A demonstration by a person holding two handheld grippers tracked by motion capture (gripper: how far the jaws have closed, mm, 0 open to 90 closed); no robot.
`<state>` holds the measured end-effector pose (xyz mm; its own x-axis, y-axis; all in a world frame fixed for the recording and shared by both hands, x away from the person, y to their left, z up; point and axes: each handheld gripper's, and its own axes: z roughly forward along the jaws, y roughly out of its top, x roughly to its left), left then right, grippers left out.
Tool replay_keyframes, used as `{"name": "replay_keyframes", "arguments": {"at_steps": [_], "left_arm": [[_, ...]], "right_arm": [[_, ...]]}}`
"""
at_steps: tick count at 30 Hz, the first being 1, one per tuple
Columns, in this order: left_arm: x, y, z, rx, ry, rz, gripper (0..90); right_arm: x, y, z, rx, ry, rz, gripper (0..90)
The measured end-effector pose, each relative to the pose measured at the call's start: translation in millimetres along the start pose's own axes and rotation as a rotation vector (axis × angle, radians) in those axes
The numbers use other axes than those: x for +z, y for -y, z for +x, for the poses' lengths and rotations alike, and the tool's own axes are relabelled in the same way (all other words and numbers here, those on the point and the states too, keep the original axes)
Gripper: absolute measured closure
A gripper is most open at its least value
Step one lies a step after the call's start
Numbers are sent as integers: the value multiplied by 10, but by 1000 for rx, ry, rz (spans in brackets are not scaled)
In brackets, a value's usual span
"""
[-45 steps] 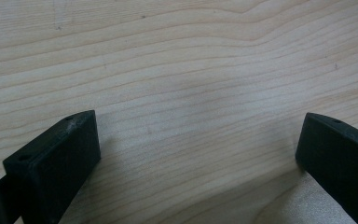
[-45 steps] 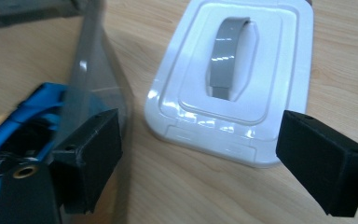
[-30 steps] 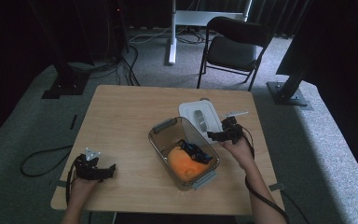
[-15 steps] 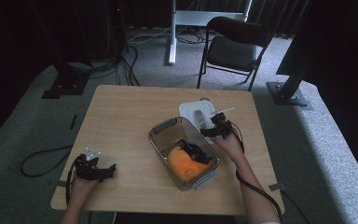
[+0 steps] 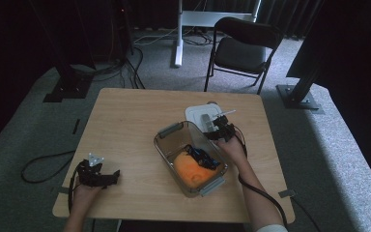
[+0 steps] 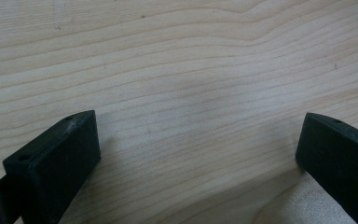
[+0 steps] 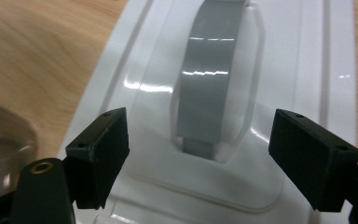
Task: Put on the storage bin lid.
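A white lid (image 5: pixel 199 116) (image 7: pixel 223 154) with a grey handle strip (image 7: pixel 209 74) lies flat on the wooden table (image 5: pixel 125 121), just behind a clear plastic container (image 5: pixel 171 140). The container holds an orange cloth (image 5: pixel 191 169) with a black item (image 5: pixel 200 157) on top. My right gripper (image 5: pixel 215 130) (image 7: pixel 198 154) hangs open right over the lid's near end, one jaw on each side of the grey handle, and nothing is pinched. My left gripper (image 5: pixel 112 176) (image 6: pixel 200 158) rests open low over bare wood at the table's front left, with nothing between its jaws.
A black folding chair (image 5: pixel 244 46) stands beyond the table's far edge. Dark stand bases (image 5: pixel 299 94) and cables (image 5: pixel 38 162) lie on the grey carpet around the table. Bare wood spans the table's left and far parts.
My right gripper has moved left and down, from beside the lid's right edge to just over the lid's handle. My left gripper has stayed put.
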<state>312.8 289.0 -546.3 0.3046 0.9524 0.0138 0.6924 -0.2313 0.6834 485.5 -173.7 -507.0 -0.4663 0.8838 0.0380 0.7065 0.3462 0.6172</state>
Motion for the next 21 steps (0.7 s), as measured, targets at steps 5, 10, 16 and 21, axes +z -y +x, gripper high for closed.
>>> {"name": "replay_keyframes", "arguments": {"at_steps": [5, 10, 16, 21], "left_arm": [[0, 0, 0, 0, 0, 0, 2], [0, 0, 0, 0, 0, 0, 1], [0, 0, 0, 0, 0, 0, 1], [0, 0, 0, 0, 0, 0, 2]], "right_arm": [[66, -19, -17, 0, 17, 17, 222], [96, -22, -26, 12, 27, 21, 241], [128, -7, -32, 9, 40, 31, 373], [103, 10, -33, -7, 39, 24, 661]]}}
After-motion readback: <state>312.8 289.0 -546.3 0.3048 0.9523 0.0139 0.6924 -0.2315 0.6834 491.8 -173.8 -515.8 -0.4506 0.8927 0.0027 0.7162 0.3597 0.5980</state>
